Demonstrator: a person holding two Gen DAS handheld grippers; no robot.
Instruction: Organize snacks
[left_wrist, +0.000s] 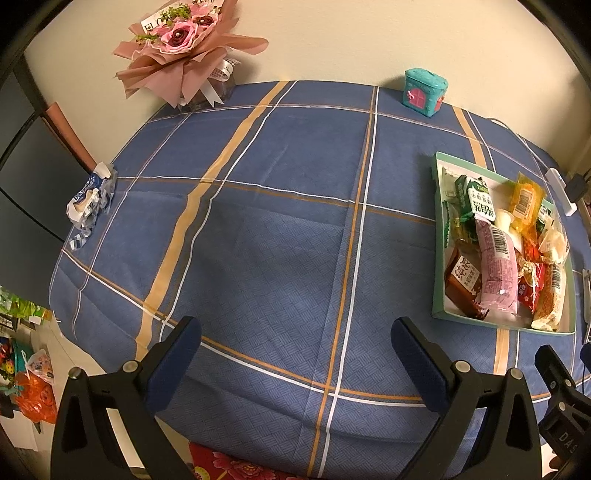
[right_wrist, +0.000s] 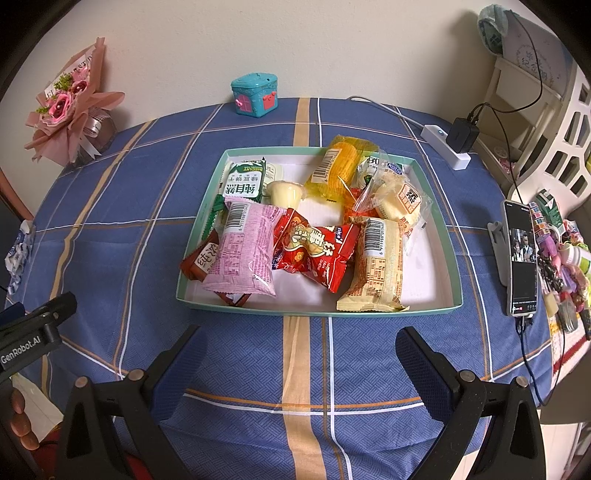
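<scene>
Both grippers are held with fingers spread wide and nothing between them: the left gripper (left_wrist: 295, 354) over bare blue plaid tablecloth (left_wrist: 280, 229); the right gripper (right_wrist: 301, 363) just short of the mint-rimmed tray (right_wrist: 443, 258); inside it, wrapped snacks are heaped: a pink packet (right_wrist: 245, 251), a red packet (right_wrist: 314, 251), a cream packet (right_wrist: 378, 266), a yellow packet (right_wrist: 338, 166).

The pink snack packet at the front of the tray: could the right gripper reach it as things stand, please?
Probably yes. The right gripper is open and faces the tray; the pink snack packet lies on top near the front rim, with nothing between.
</scene>
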